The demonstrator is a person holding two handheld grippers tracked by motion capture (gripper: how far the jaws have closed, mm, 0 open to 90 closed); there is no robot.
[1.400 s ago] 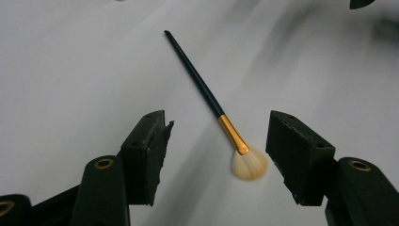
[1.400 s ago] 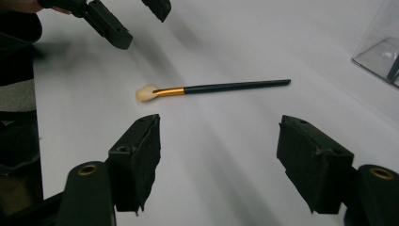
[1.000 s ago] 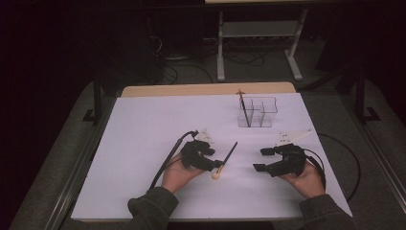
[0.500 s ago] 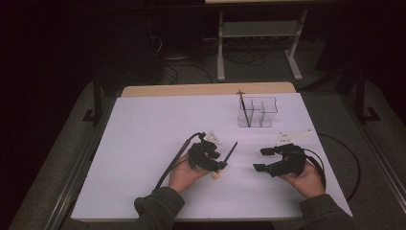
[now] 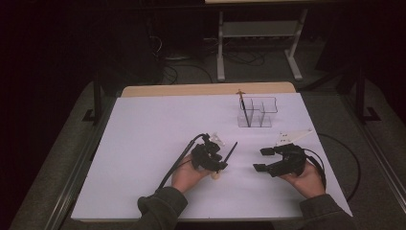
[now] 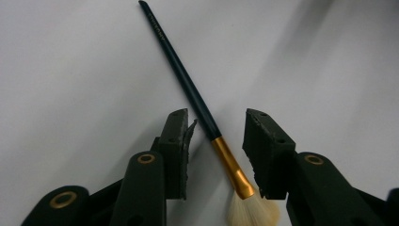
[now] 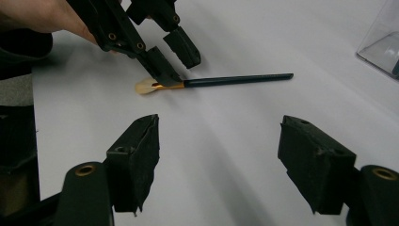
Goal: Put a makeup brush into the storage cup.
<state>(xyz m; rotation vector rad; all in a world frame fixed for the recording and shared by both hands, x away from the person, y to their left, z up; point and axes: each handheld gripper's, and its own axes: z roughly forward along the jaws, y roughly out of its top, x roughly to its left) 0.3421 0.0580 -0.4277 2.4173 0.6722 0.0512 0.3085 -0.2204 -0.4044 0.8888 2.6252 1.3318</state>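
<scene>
Two jaws of the left gripper (image 6: 214,141) spread wide, straddling the paintbrush (image 6: 188,87) flat on the white table (image 5: 143,143), lined up at the gold ferrule (image 6: 230,165) for a firm pinch. Right gripper (image 7: 221,155) gaping too, empty, waiting near the clear organizer (image 5: 258,112).

Both grippers low, fingers (image 6: 175,150) spread apart.

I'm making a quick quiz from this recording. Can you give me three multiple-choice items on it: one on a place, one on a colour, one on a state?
1. Where does the brush lie?
A. in the clear organiser
B. on the white table cover
C. on the floor

2. What colour is the brush's ferrule?
A. gold
B. red
C. white

3. How is the left gripper?
A. shut on the brush
B. open, fingers on either side of the brush
C. far from the brush

Answers: 1 B, it lies flat on the cover; 2 A, a gold band sits above the bristles; 3 B, gaps show on both sides.
</scene>
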